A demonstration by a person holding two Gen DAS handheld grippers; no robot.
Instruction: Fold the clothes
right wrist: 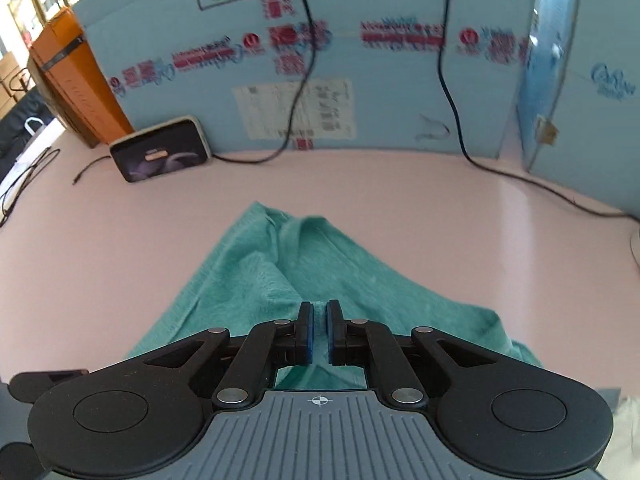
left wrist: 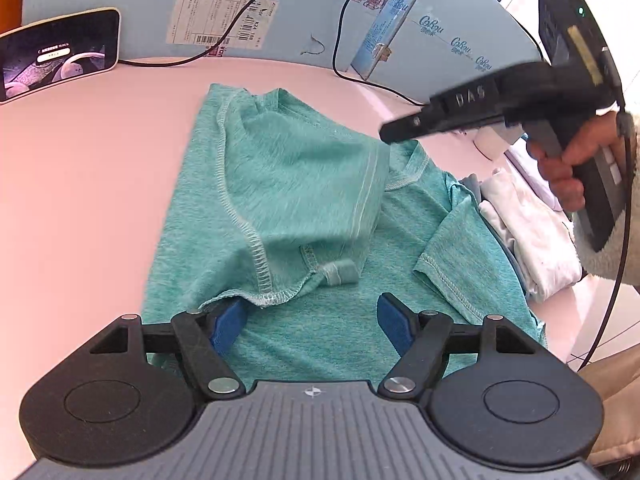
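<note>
Across the middle of the pink bench (left wrist: pixel 80 184) lies the teal T-shirt (left wrist: pixel 304 208), part folded, one flap lifted into a tent over the rest, a sleeve spread toward the right edge. Left gripper (left wrist: pixel 312 320) sits low at the near edge of the shirt, blue pads (left wrist: pixel 228 324) wide apart, nothing pinched; the left pad tucks just under a stitched hem, the right pad rests over flat cloth. Right gripper (left wrist: pixel 386 134), carried by a hand (left wrist: pixel 568 160) in a fuzzy sleeve, hangs over the raised fold near the collar; from its own camera the jaws are nearly together, a thin gap between the pads (right wrist: pixel 306 332), teal cloth showing behind it, and whether they pinch cloth I cannot tell. Folded white clothes (left wrist: pixel 532 232) sit stacked at the right edge. Phone (left wrist: pixel 56 54) leans at the far left corner against the blue cardboard (left wrist: pixel 160 4), black cables (left wrist: pixel 256 0) trailing down
</note>
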